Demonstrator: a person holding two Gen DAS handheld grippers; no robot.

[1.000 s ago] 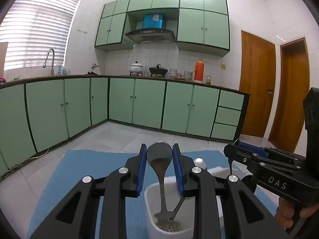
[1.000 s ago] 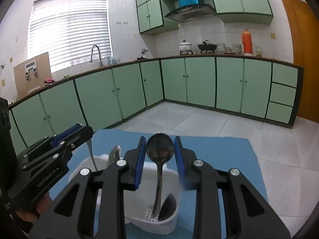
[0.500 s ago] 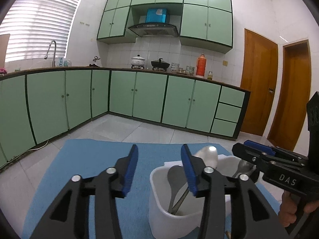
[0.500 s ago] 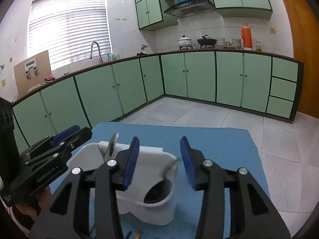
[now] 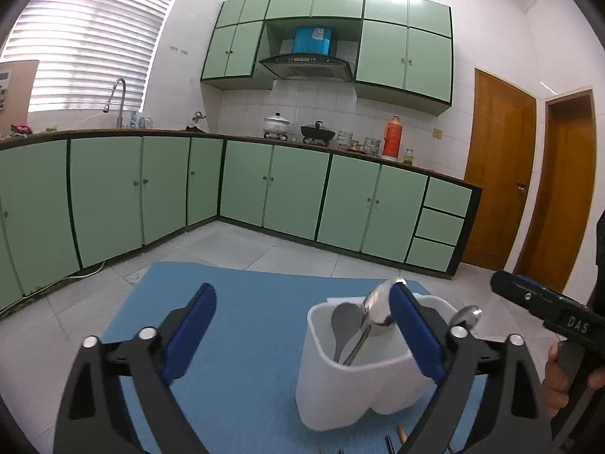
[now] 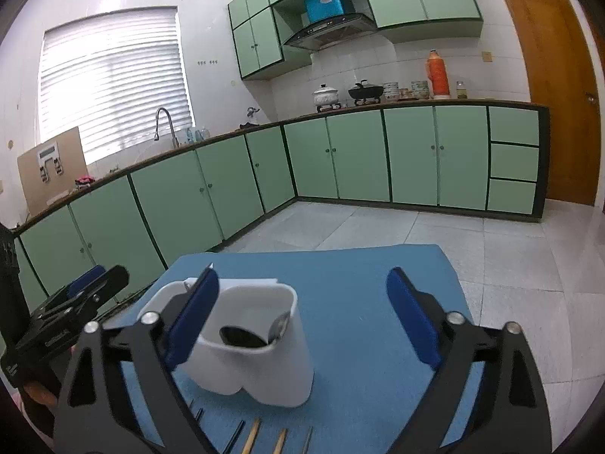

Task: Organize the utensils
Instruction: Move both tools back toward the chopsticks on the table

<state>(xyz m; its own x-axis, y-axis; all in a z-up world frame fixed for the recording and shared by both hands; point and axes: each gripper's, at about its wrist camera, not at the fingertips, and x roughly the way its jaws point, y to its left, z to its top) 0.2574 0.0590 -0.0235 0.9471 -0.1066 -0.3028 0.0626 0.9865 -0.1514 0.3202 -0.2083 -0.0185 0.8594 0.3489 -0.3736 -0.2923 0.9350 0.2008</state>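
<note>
- Left gripper (image 5: 302, 325): blue-padded fingers spread wide with nothing between the pads; the jaws have just been opening. Its right finger stands in front of the white utensil holder (image 5: 340, 386).
- Right gripper (image 6: 302, 314): fingers likewise wide apart and empty, the jaws having just been opening. Its left finger overlaps the holder's near-left edge in the right wrist view.
- White utensil holder: a two-compartment plastic caddy standing upright on the blue mat (image 5: 242, 340), well toward the mat's near edge.
- Spoons (image 5: 372, 312): metal spoons stand inside the holder, bowls up, leaning against its walls; one bowl (image 6: 280, 327) shows above the rim in the right wrist view.
- Chopsticks (image 6: 253, 437): several slender sticks, some wooden, some dark, lie on the mat just in front of the holder.
- Setting: green kitchen cabinets (image 5: 295, 193) and a tiled floor behind the mat.
</note>
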